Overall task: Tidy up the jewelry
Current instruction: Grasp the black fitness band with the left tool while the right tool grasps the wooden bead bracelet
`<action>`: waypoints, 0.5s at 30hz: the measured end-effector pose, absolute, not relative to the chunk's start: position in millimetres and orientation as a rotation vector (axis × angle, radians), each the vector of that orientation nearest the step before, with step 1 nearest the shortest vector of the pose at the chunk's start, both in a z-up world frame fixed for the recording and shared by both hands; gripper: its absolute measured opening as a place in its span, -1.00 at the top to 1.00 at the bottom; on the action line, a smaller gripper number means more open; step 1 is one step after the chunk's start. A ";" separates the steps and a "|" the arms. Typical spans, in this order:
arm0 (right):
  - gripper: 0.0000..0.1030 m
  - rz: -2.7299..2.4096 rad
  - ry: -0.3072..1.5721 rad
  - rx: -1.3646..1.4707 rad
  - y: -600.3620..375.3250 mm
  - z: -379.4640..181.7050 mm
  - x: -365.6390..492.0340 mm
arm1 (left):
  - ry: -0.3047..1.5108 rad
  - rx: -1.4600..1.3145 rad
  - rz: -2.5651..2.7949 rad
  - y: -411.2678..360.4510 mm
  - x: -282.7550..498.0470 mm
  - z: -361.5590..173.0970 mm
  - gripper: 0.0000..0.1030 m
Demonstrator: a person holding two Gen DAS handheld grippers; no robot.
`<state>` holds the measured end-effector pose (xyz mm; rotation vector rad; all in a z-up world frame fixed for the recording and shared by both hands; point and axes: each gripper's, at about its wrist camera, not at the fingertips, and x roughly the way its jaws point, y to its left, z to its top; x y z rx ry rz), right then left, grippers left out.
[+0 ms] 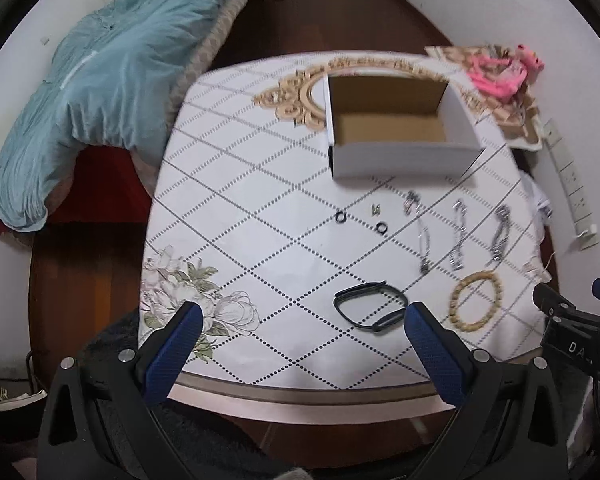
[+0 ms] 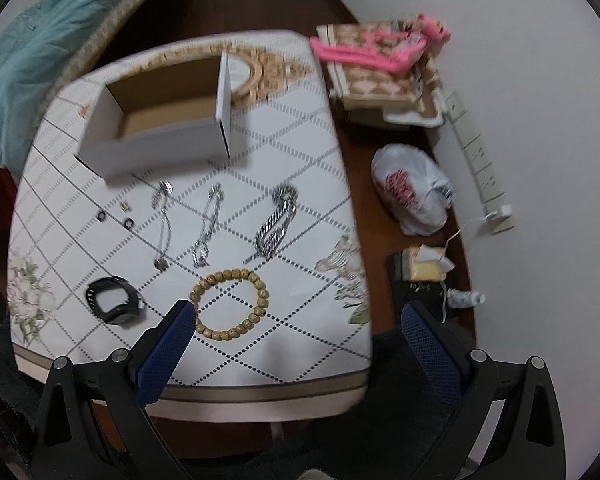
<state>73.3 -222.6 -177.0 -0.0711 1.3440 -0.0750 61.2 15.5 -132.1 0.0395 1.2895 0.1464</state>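
While both are hovering at the near edge of the white diamond-patterned desk (image 1: 260, 208), the left hand-held gripper (image 1: 304, 340) is sitting spread wide and empty, with the black wristband (image 1: 370, 308) lying just beyond its right finger. The right hand-held gripper (image 2: 296, 340) is gaping too, the wooden bead bracelet (image 2: 232, 304) touching its left fingertip. The open white cardboard box (image 1: 396, 136) is sitting farther back.

soft, even indoor light, faint shadows, strong fisheye curvature with dark vignetted corners, slight motion blur
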 end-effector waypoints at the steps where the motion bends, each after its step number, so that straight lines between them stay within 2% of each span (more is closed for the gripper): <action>1: -1.00 -0.072 1.358 -0.064 -221.9 -186.8 74.1 | 1.297 0.037 0.145 15.9 63.8 -139.5 -1.00; 10: -0.95 -0.064 1.424 -0.012 -222.0 -239.9 78.6 | 1.394 -0.006 0.146 29.2 77.4 -194.0 -0.98; 13: -0.76 -0.063 1.444 0.020 -225.4 -252.9 79.4 | 1.432 -0.063 0.120 32.7 78.2 -211.4 -0.98; 15: -0.65 -0.068 1.454 0.025 -226.7 -259.5 79.3 | 1.455 -0.102 0.096 34.4 78.3 -222.8 -0.90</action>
